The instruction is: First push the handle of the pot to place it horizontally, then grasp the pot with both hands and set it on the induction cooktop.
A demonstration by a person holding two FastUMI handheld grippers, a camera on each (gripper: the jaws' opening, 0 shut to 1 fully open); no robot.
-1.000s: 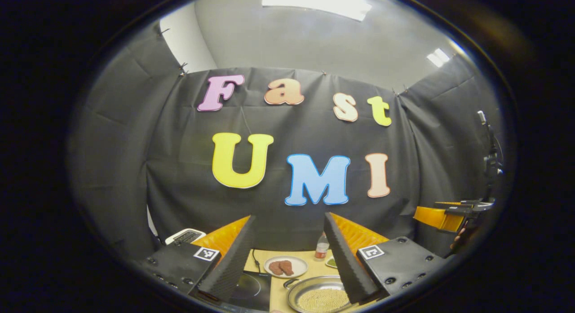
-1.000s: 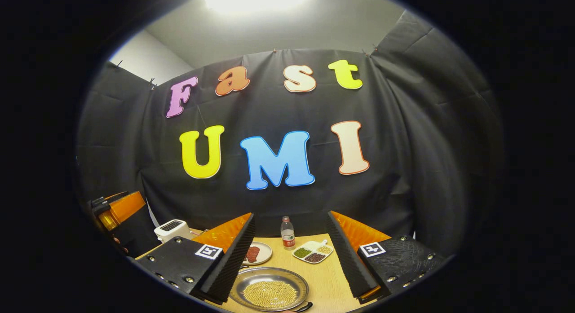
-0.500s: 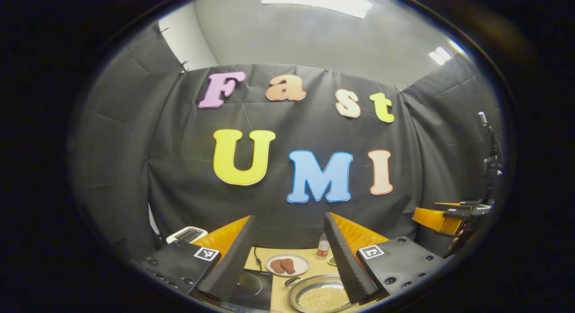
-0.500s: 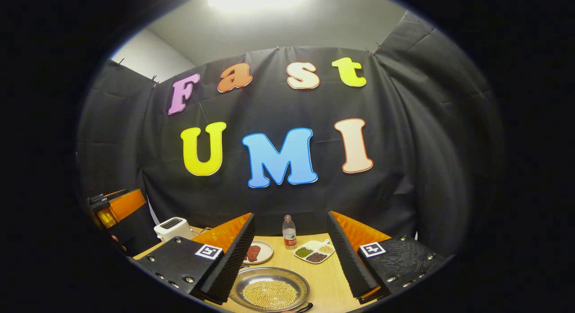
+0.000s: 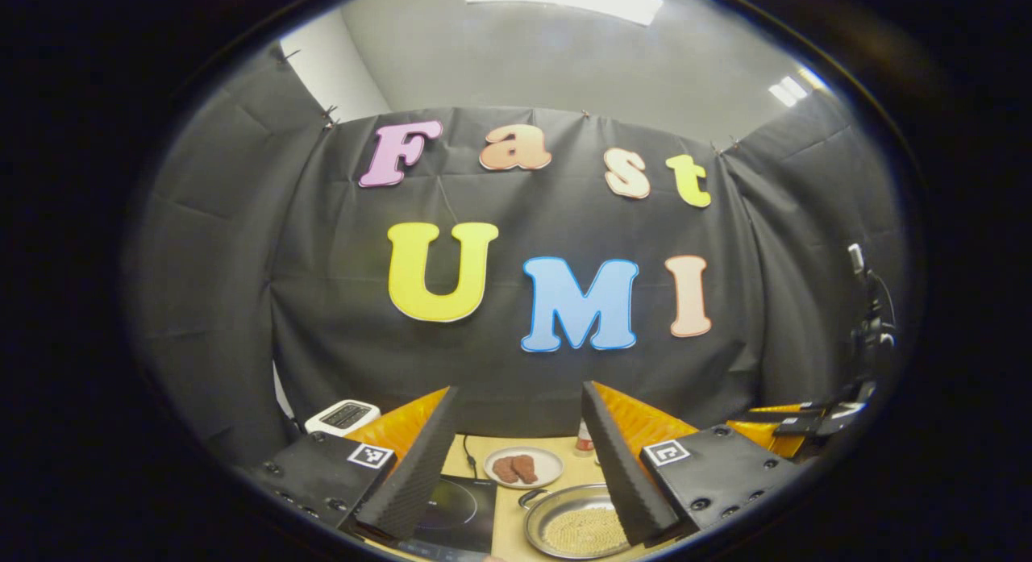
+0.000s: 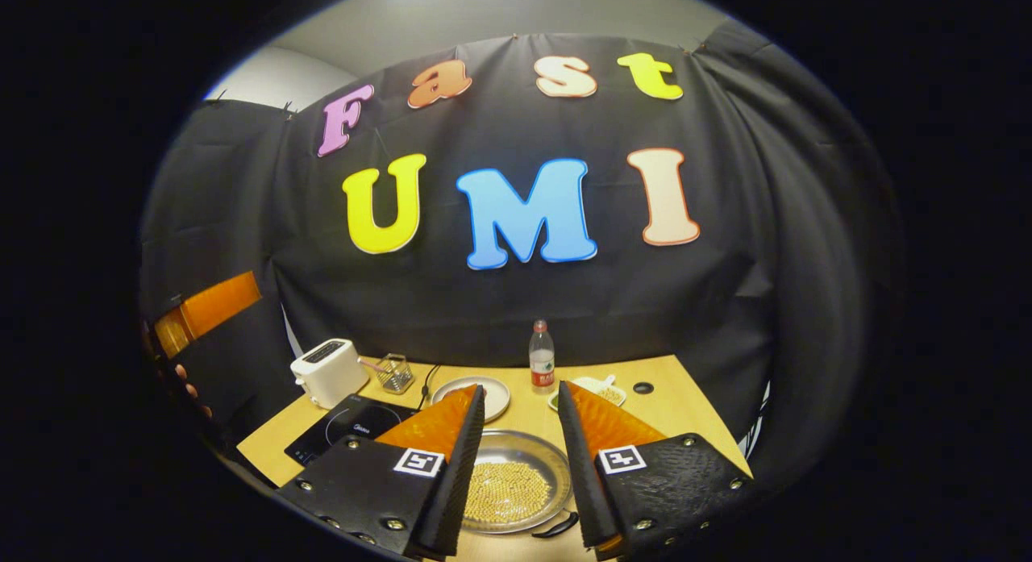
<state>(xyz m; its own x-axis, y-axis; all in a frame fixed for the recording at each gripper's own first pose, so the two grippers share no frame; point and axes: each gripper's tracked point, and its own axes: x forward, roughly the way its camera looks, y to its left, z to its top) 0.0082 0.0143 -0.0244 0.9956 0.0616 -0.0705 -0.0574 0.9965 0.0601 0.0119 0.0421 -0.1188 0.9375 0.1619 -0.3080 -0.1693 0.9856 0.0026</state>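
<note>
- Your left gripper (image 5: 516,433) hangs above the table (image 6: 685,401) with its fingers wide apart, holding nothing.
- Your right gripper (image 6: 520,433) has its fingers closer together, a gap between them, nothing clamped.
- The pot (image 6: 516,483) (a shallow metal pan of small yellow grains) sits on the table just right of the induction cooktop (image 6: 351,425), not on it.
- Its dark handle (image 6: 556,527) points toward you at the near rim.
- A toaster (image 6: 329,372) stands behind the cooktop.

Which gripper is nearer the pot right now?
Right. The right gripper hangs just above the pot, fingers framing it; the left gripper sits back to the pot's left, above the induction cooktop.
</note>
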